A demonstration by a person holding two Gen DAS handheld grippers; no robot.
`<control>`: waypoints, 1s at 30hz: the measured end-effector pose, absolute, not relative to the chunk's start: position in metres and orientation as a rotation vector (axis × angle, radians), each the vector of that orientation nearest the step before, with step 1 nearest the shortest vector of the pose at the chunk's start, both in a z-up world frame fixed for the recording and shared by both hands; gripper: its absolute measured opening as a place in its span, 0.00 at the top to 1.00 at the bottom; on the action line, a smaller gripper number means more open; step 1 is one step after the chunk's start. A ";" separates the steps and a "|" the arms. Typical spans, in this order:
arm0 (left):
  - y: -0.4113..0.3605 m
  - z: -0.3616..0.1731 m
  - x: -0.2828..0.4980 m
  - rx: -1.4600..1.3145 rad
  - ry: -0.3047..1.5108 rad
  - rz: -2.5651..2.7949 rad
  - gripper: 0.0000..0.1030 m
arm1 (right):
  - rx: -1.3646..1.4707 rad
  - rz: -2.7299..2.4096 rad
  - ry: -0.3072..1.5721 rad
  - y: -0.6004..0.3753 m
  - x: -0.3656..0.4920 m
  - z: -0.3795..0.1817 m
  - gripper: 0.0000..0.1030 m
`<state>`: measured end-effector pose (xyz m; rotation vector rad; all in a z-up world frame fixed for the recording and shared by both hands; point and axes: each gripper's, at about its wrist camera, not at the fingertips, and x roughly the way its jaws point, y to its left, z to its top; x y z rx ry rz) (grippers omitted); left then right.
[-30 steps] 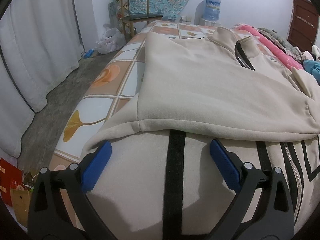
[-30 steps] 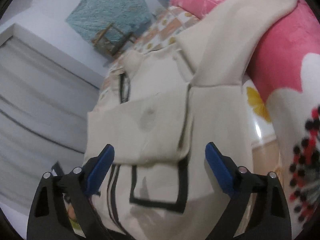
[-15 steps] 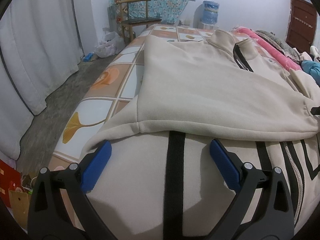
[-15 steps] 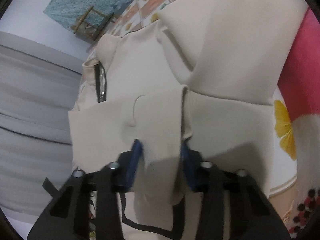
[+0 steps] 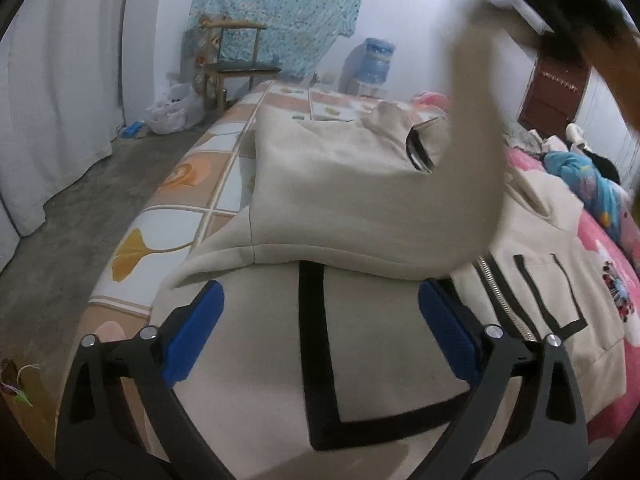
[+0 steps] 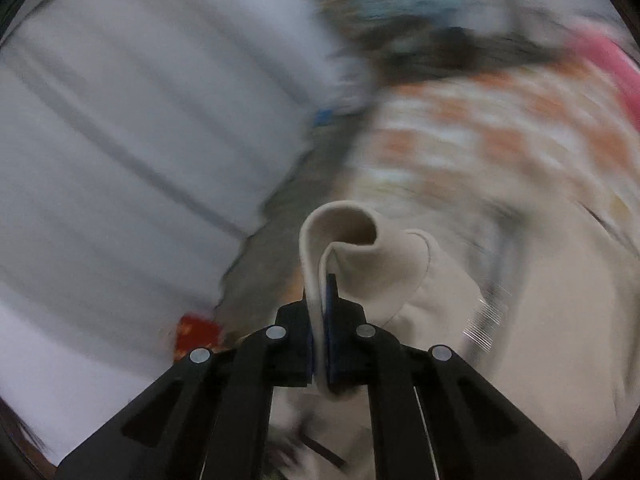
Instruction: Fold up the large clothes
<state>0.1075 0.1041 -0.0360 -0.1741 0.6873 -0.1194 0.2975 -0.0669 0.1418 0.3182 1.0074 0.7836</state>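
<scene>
A cream jacket [image 5: 340, 184] with black stripes and a zip lies spread on the bed [image 5: 180, 200]. My left gripper [image 5: 320, 292] hovers over its near hem. Its jaws are closing, with fabric below them but nothing pressed between the blue pads. My right gripper [image 6: 322, 280] is shut on the cream sleeve cuff [image 6: 348, 240], which curls over the pads. In the left wrist view that sleeve [image 5: 472, 120] hangs lifted in a blurred band up to the right gripper [image 5: 560, 0] at the top right. The right wrist view is heavily motion-blurred.
A wooden chair [image 5: 236, 68], a plastic bag [image 5: 168, 116] and a water bottle [image 5: 374, 60] stand beyond the bed. White curtains [image 5: 60, 80] line the left side over a concrete floor. A pink blanket [image 5: 600, 248] and clothes lie on the right.
My right gripper went from open to shut on the sleeve cuff, then swung it up off the jacket. The left gripper rose and tilted a little, its jaws slightly narrower.
</scene>
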 end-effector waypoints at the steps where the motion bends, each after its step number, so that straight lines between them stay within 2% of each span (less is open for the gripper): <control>1: 0.105 -0.035 0.108 -0.186 0.689 -0.120 0.25 | 0.298 0.860 0.977 -0.036 0.301 0.160 0.95; 3: 0.109 -0.034 0.113 -0.203 0.700 -0.105 0.31 | 0.247 1.046 0.852 0.033 0.296 0.214 0.95; 5: 0.112 -0.034 0.119 -0.203 0.716 -0.074 0.39 | 0.219 1.125 0.738 0.062 0.288 0.248 0.95; 8: 0.119 -0.039 0.132 -0.199 0.757 0.004 0.50 | 0.239 1.148 0.669 0.066 0.289 0.266 0.95; 13: 0.130 -0.048 0.142 -0.246 0.773 0.066 0.60 | 0.237 0.909 0.740 -0.024 0.311 0.200 0.95; 17: 0.127 -0.048 0.144 -0.226 0.775 0.102 0.62 | 0.299 0.685 0.851 -0.131 0.313 0.142 0.95; 21: 0.128 -0.048 0.149 -0.220 0.781 0.138 0.68 | 0.351 0.515 0.882 -0.221 0.299 0.108 0.95; 26: 0.124 -0.049 0.153 -0.199 0.790 0.163 0.71 | 0.416 0.391 0.998 -0.272 0.295 0.045 0.95; 30: 0.125 -0.047 0.152 -0.180 0.800 0.174 0.72 | 0.450 0.378 1.005 -0.286 0.300 0.025 0.95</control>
